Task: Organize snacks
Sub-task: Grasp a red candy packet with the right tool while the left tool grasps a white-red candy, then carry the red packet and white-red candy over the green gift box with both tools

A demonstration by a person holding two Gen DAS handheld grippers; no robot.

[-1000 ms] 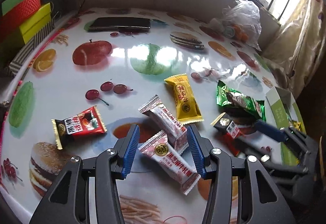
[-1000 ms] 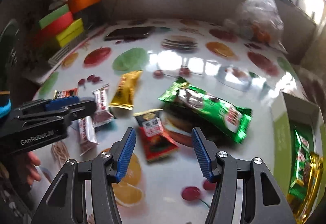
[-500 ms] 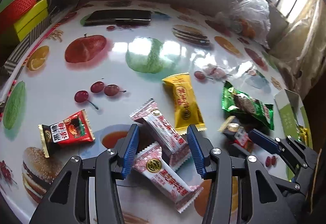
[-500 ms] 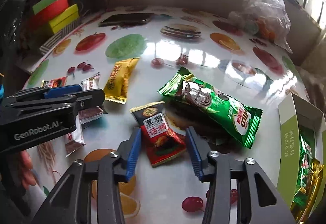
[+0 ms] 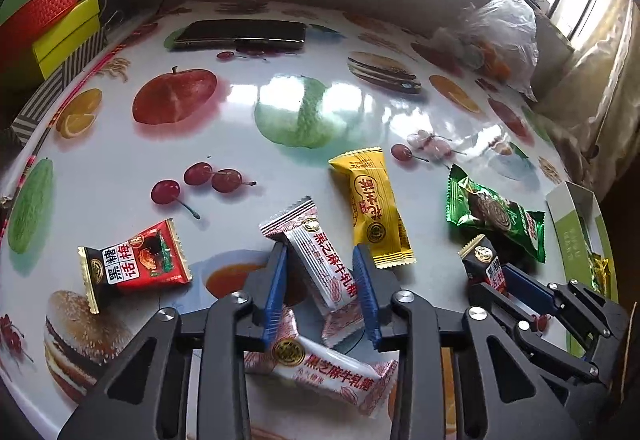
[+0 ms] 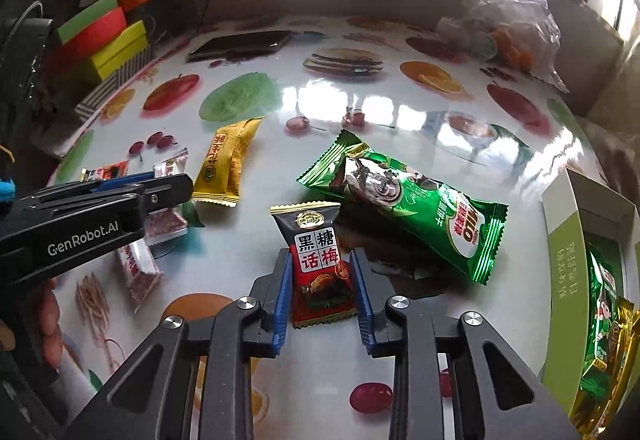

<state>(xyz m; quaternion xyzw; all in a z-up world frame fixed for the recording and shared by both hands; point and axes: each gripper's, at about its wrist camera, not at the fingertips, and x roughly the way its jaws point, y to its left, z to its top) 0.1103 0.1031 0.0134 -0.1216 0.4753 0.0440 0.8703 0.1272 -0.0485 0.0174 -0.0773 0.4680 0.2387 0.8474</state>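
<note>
On the fruit-print table, my left gripper (image 5: 320,252) has its jaws closing, and its blue pads touch both sides of a white candy packet (image 5: 324,272). A second white packet (image 5: 332,364) lies under the jaws. My right gripper (image 6: 320,256) is closing too, its pads against a red-and-black plum candy packet (image 6: 320,268). A yellow packet (image 5: 372,207), a green Milo packet (image 6: 412,203) and another red-and-black packet (image 5: 136,264) lie loose. A green box (image 6: 568,260) at the right edge holds several packets.
A dark phone (image 5: 240,33) lies at the back. A plastic bag (image 5: 496,35) sits back right, and stacked coloured boxes (image 5: 60,27) stand off the table's left. A hand (image 6: 48,320) holds the left gripper at the left edge of the right wrist view.
Both pairs of jaws have narrowed onto their packets. The right gripper came forward around the red-and-black packet. The white packet now sits squeezed between the left pads.
</note>
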